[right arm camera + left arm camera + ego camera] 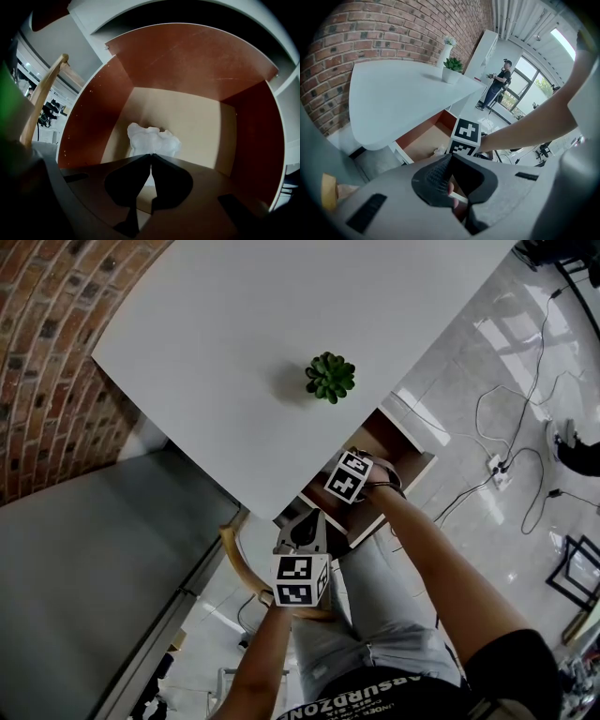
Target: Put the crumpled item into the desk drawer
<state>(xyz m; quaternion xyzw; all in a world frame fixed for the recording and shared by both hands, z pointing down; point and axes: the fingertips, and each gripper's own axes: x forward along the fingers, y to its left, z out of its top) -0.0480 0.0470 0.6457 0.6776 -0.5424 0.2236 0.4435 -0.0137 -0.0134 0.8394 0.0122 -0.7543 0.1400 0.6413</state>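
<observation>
Two grippers, one desk (216, 334), one open drawer (187, 61), one crumpled white wad (152, 139) and one small potted plant (330, 377) make up the scene. The plant stands alone on the white desktop, near the edge above the drawer. The drawer is pulled out from under that edge, with red-brown walls and a pale floor. The wad lies on that floor, inside the drawer, and nothing else shows in there.

The right gripper (151, 154) points steeply down into the drawer. Its jaws are closed, tips meeting, and the tips sit right at the near edge of the wad. Whether a fold of it is pinched between them I cannot tell.

The left gripper (450, 155) hangs outside the drawer, over the person's lap and beside a wooden chair back (239, 568). Its jaws are closed too, with nothing gripped.
</observation>
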